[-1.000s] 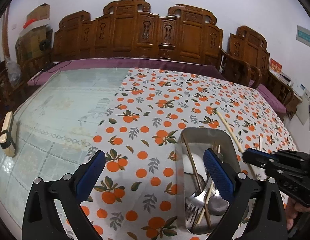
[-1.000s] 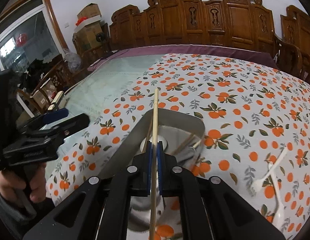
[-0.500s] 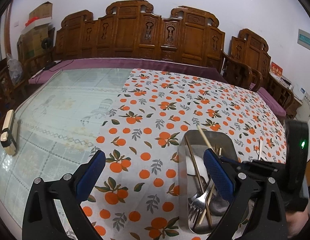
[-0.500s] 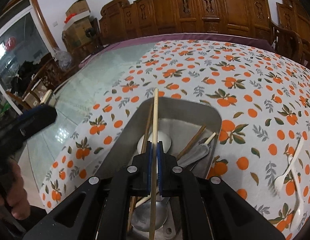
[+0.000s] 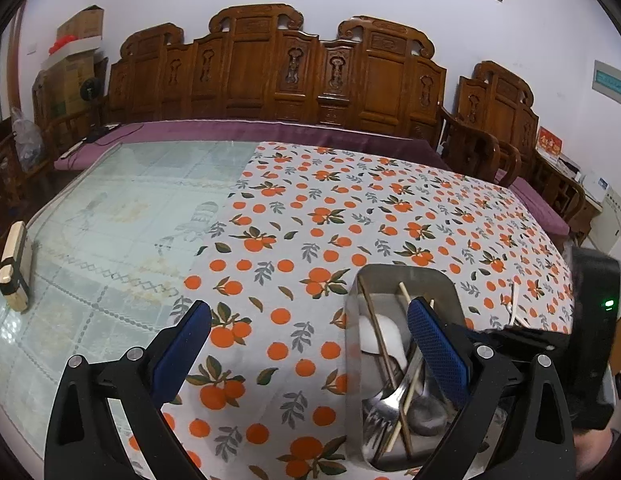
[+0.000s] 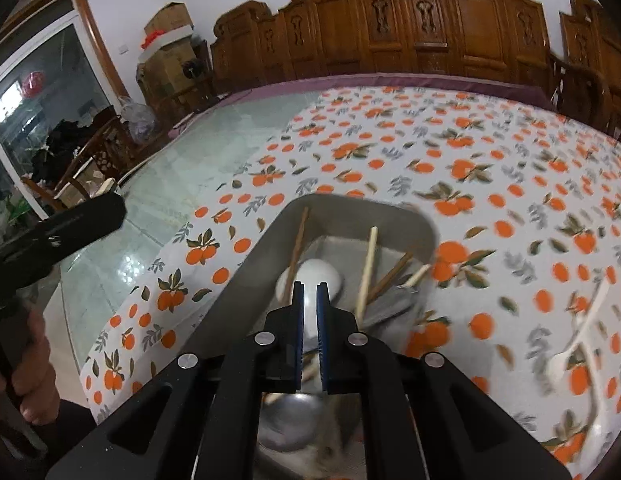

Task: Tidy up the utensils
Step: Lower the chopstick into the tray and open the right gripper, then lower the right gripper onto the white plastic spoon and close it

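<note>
The pale chopstick (image 6: 367, 270) that was clamped between the right gripper (image 6: 309, 304)'s blue pads half a second ago is no longer there. It now lies loose in the steel tray (image 6: 414, 226), just right of the fingers and slanting away from them, its far tip propped near the tray's back wall. The jaws have just parted a crack: a narrow gap shows between the pads with nothing in it, so this gripper is barely open and empty. That reads as one more utensil delivered.

The tray ahead of and below the right fingertips already holds a white spoon (image 6: 314, 276), darker chopsticks (image 6: 299, 236), a metal fork (image 5: 380, 410) and a metal spoon (image 5: 426, 408). Out on the orange-print tablecloth (image 6: 390, 148), well to the right of the right fingers, white plastic cutlery (image 6: 576, 340) is not yet collected, so the job looks unfinished.

The right gripper points steeply down into the tray and has dropped closer to it over the last half second. The left gripper (image 5: 310, 338) hangs tilted down over the cloth, its jaws spread wide and empty, with the tray's near end just inside its right finger (image 5: 434, 344); it has not shifted. A hand (image 6: 30, 364) grips its handle at the left edge of the right wrist view.
</note>
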